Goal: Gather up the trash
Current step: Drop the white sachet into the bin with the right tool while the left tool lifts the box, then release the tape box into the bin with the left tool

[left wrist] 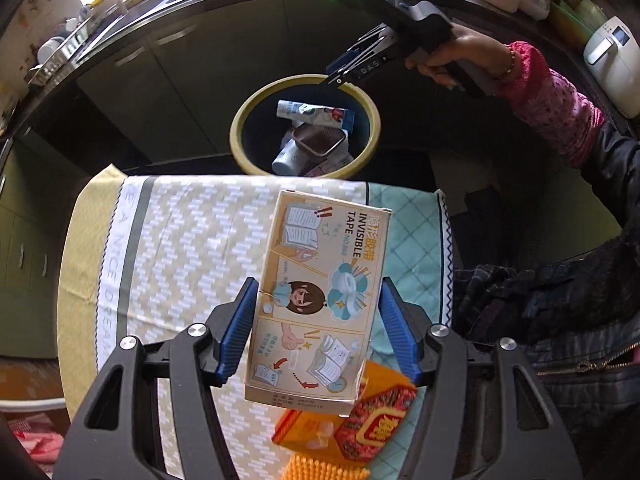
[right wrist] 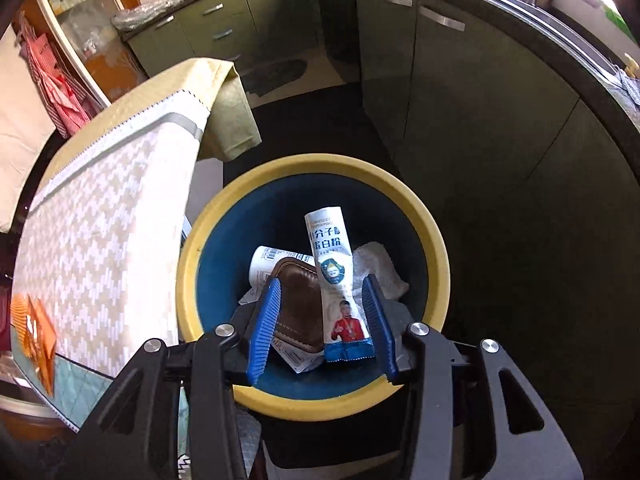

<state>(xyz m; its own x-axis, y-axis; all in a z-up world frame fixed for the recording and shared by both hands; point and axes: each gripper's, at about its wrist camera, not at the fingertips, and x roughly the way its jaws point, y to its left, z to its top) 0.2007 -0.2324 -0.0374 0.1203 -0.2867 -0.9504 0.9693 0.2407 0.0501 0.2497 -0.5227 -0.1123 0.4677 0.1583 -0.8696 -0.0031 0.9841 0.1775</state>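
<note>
Showing the left gripper (left wrist: 316, 320) clamped across the short sides of a tape box (left wrist: 320, 300), its long axis pointing away toward the bin (left wrist: 240, 136) beyond the table's far edge; the right gripper (right wrist: 322, 320) hangs unclenched over that bin, holding nothing.

I saw a table (left wrist: 180, 240) covered by a beige-and-white zigzag cloth (left wrist: 192, 264), with a pale green quilted cloth (left wrist: 416, 248) on its right part. An orange packet (left wrist: 344, 420) and a bristly orange brush (left wrist: 328, 468) lay at its near edge. On the dark floor (right wrist: 320, 128) beyond it stood a yellow-rimmed bin (right wrist: 436, 240).
</note>
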